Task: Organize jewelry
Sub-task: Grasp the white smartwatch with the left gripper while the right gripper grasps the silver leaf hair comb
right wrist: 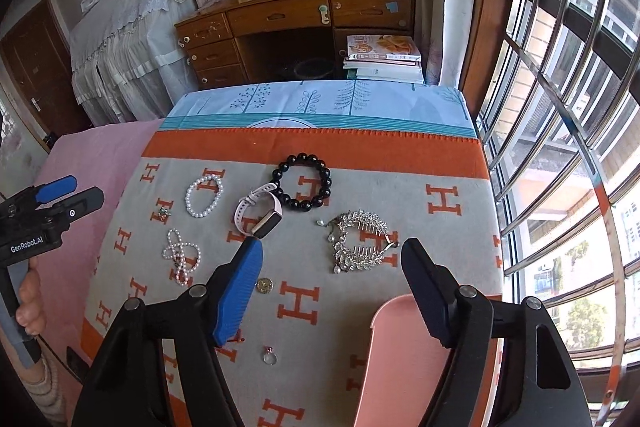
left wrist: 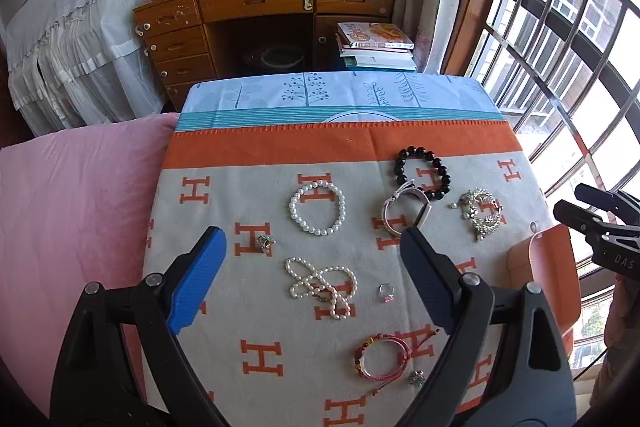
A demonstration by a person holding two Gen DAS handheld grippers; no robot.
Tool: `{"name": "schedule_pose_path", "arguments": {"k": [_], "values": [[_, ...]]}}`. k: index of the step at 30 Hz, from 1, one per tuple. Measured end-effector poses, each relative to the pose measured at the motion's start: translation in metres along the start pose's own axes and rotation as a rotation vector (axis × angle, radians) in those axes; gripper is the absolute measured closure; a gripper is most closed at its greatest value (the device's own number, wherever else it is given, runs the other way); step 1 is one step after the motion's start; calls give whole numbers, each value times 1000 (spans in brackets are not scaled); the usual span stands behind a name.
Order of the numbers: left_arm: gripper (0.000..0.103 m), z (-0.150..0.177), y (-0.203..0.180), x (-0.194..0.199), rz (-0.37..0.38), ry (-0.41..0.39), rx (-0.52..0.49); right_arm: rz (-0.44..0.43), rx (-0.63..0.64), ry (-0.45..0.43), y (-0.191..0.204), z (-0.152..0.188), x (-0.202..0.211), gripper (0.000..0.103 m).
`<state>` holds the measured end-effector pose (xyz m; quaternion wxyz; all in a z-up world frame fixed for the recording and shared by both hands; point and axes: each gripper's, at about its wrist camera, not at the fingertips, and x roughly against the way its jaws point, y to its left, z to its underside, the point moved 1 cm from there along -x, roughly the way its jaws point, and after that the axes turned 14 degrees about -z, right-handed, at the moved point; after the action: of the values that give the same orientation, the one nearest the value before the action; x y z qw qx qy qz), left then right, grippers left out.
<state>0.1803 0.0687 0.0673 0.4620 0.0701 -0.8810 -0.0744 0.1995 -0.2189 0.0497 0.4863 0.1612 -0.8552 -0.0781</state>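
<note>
Left wrist view: left hand-held gripper [left wrist: 312, 271] wide, empty, above the pearl strand [left wrist: 322, 287] mid-blanket [left wrist: 208, 307] — limp, slippery; pinch a bunched loop.

Right wrist view: right hand-held gripper [right wrist: 330, 287] wide, nothing held, w/ silver hair comb [right wrist: 360, 243] just beyond — stiff, fragile; grip its spine.

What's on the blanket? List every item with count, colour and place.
blanket: one, grey with orange H's, under everything
pearl bracelet: one, white, far left
pearl necklace: one, white, tangled, left
bead bracelet: one, black, far middle
smartwatch: one, pale pink, against bead bracelet
hair comb: one, silver, right
cord bracelet: one, red and gold, near edge
ring: one, silver, middle
charms: two, silvery, left and near edge
disc: one, gold, middle
tray: one, peach pink, right
left tongs: one, blue pads, open
right tongs: one, blue pads, open
</note>
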Motion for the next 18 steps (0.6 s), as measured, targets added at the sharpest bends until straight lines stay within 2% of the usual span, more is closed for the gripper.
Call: {"name": "schedule_pose_path", "arguments": {"k": [5,11,13,15,18], "values": [[15,-8,-31,-50,4,51,-88,29,-34,74,-22,-21,-43,29],[16,-14,-80,-106,-4,74,-180,61,-119,159,-55,-22,-91,29],[18,-16,-96,-123,14,95,-197,69,-138,175,-65,-20,-101,29],[31,-18,-111,-139,29,118,-215,73,-152,196,-75,-18,-109,29],[38,-18,-131,-162,38,153,-245,41,-194,216,-87,-15,-117,29]]}}
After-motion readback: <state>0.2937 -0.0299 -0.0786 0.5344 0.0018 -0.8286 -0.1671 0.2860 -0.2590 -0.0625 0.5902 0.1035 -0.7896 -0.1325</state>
